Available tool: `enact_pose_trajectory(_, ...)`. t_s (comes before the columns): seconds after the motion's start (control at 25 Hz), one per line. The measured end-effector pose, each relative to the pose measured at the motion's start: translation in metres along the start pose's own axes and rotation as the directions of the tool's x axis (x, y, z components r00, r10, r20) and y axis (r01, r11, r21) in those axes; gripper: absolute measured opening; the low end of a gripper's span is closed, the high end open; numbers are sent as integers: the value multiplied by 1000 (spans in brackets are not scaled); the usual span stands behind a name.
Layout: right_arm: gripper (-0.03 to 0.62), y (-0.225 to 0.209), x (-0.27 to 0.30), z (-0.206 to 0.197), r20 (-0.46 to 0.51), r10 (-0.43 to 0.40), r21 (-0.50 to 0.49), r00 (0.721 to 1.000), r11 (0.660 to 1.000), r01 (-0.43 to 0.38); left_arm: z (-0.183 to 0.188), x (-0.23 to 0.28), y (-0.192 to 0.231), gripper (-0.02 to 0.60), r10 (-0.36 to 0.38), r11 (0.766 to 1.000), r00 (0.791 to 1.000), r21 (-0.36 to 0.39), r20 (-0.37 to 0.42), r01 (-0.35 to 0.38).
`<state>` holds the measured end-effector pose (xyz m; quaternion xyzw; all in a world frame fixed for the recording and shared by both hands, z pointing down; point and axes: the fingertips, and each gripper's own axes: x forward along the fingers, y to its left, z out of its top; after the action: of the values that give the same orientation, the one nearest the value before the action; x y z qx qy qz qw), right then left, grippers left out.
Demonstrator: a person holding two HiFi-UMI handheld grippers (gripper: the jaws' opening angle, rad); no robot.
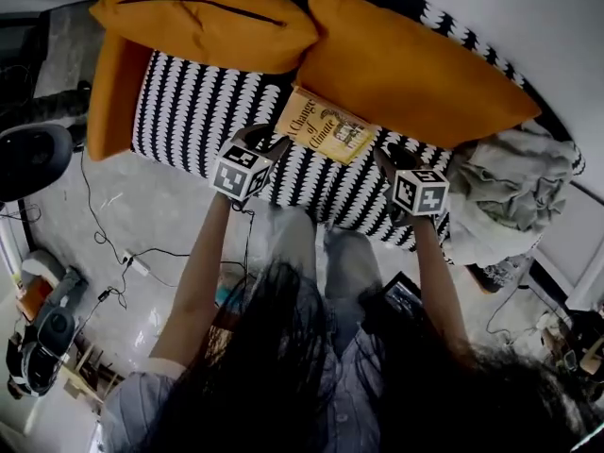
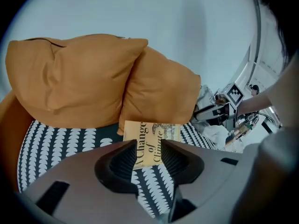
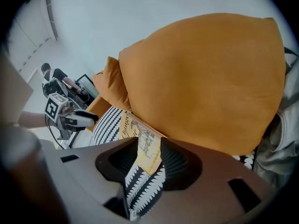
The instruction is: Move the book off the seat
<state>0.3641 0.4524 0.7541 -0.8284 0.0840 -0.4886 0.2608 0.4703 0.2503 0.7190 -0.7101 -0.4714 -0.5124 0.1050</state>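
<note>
I see the book [image 1: 326, 125], a thin yellow paperback with dark lettering, flat on the black-and-white patterned seat [image 1: 189, 111], against two plump orange cushions [image 1: 415, 64]. My left gripper [image 1: 262, 142] sits at its 8 o'clock and my right gripper [image 1: 389, 155] at its 4 o'clock. Both arms are outstretched, and both sets of jaws are parted and empty.

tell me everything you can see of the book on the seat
The book is a yellow paperback, closed, face up, with dark lettering reading A Change of Climate and a small picture. It lies flat and askew on the black-and-white seat, its far edge against the orange cushions. Left gripper and right gripper hover near, jaws apart, not gripping it.
</note>
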Motion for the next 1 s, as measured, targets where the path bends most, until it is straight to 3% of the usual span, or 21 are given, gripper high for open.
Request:
enact_pose_trajectory(0.28,198,-9,39,-21,-19,34,71,999,997,-33,-18,38,24,207,-68,998,994,9,-82,68)
enact_pose_trajectory(0.48,247,-13,67,-37,-36,58,120,998,991,-54,-34,64,46,229,-73,996,986,47,-149,81)
enact_pose_trajectory(0.76,267,-31,93,-51,-39,60,219,997,974,-50,-40,89,67,244,-110,993,982,-47,-155,104)
enact_pose_trajectory(1.0,278,-41,104,-56,-51,78,198,996,978,-67,-33,110,67,250,-134,991,980,-41,-151,129)
